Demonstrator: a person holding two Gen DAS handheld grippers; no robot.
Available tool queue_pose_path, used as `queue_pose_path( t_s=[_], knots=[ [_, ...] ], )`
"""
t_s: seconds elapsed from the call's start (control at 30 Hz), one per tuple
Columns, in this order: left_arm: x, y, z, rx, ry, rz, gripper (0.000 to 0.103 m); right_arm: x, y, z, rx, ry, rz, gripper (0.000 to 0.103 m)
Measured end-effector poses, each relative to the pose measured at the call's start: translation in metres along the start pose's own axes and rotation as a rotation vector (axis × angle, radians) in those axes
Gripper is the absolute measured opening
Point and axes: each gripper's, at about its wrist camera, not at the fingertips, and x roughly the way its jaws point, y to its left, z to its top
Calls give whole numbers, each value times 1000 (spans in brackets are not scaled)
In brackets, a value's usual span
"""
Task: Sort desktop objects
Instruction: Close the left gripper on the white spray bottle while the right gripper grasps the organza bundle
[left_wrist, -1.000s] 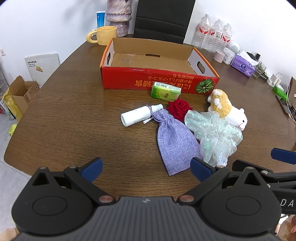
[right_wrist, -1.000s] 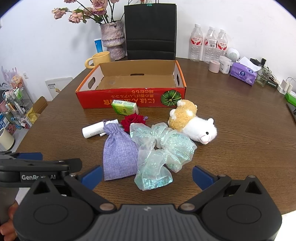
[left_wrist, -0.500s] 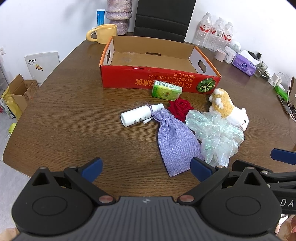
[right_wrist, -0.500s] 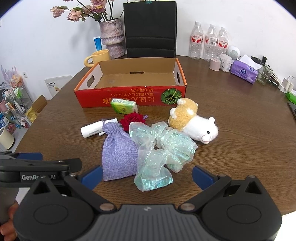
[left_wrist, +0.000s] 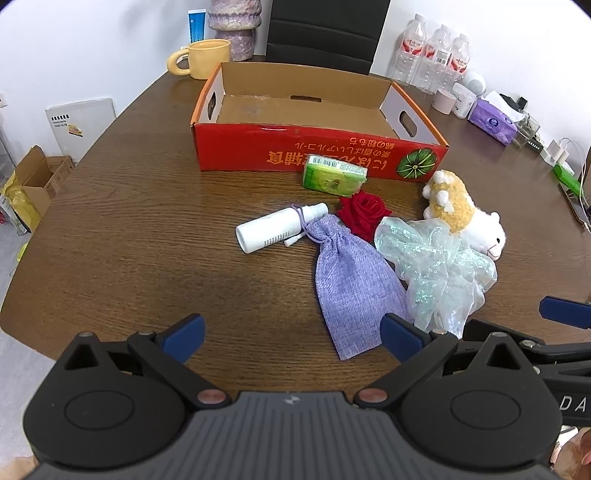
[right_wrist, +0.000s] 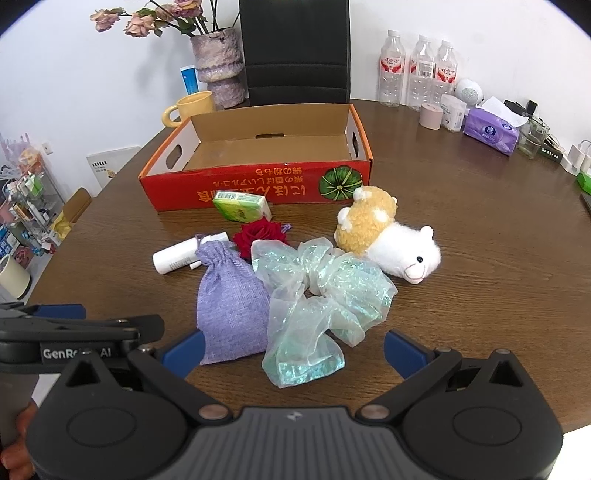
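Clustered mid-table on the brown wooden table (left_wrist: 129, 229): lilac drawstring pouch (left_wrist: 351, 280) lying flat, neck toward the far side, its cord looped over a white bottle (left_wrist: 275, 229) lying on its side just to the left; red rose (left_wrist: 364, 212) touching the pouch's neck on the right; iridescent organza bow (right_wrist: 321, 288) overlapping the pouch's right edge; plush alpaca (right_wrist: 388, 236) on its side just right of and beyond the bow; green tissue pack (left_wrist: 334, 175) leaning against the near wall of the red cardboard box (left_wrist: 314, 147). Box open-topped, inside showing only bare cardboard, set on the far side of the cluster. Left gripper (left_wrist: 291, 334) near the table edge, fingers spread wide, nothing between them, tips near the pouch's lower end. Right gripper (right_wrist: 293, 349) likewise spread wide and empty, framing the near end of the bow. Farther out: yellow mug (right_wrist: 192, 107) and vase with flowers (right_wrist: 218, 66) beyond the box on the left, three water bottles (right_wrist: 419, 70) and a purple tissue pack (right_wrist: 489, 131) far right.
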Motion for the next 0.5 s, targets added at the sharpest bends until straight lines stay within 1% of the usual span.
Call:
queue_pose_path(
  t_s=[0.5],
  knots=[
    [20,0,16,6,22,-19,103,21,-12,14,16,38,6,103]
  ],
)
